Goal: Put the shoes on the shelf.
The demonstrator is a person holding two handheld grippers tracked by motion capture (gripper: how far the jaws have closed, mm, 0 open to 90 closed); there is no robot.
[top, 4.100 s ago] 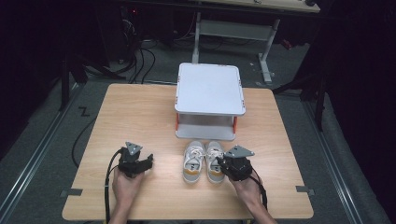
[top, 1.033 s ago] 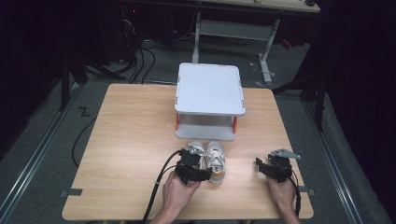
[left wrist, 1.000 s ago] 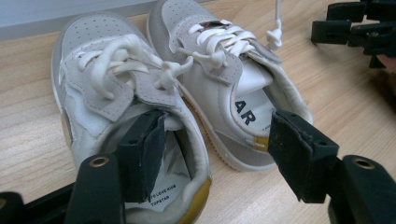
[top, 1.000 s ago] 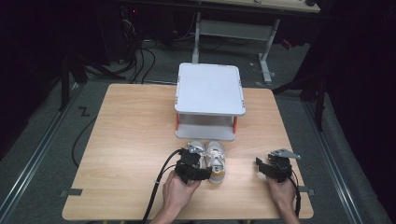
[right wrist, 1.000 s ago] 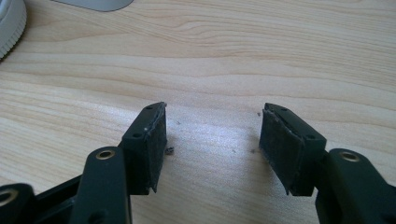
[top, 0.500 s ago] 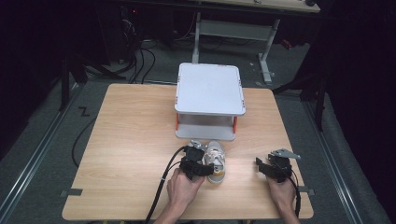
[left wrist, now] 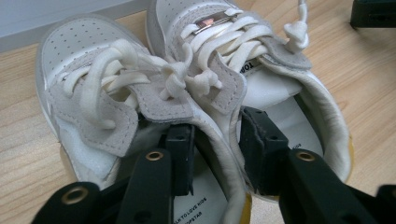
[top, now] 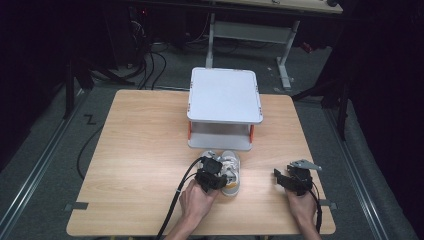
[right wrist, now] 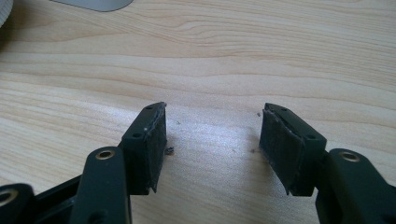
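A pair of small white shoes [top: 231, 172] with white laces stands side by side on the wooden table [top: 145, 140], in front of a white stand. In the left gripper view one jaw of my left gripper [left wrist: 215, 140] sits inside the left shoe [left wrist: 84, 74] and the other inside the right shoe [left wrist: 243, 42]. The jaws have just been closing, and they pinch the two adjoining inner walls together. From above, the left gripper [top: 216, 172] covers the heels. My right gripper [top: 280, 178] rests on the table to the right of the shoes, open [right wrist: 212, 135] over bare wood.
A white two-level stand [top: 225, 95] with orange posts sits at the back middle of the table, just beyond the shoes. Cables trail from both grippers toward the near edge. A desk frame and cables stand on the dark floor behind.
The left gripper's jaws have closed on the shoes' inner walls, and the hand crept slightly forward. Earlier, the right gripper drew away from the shoes to the right; lately it has kept still.
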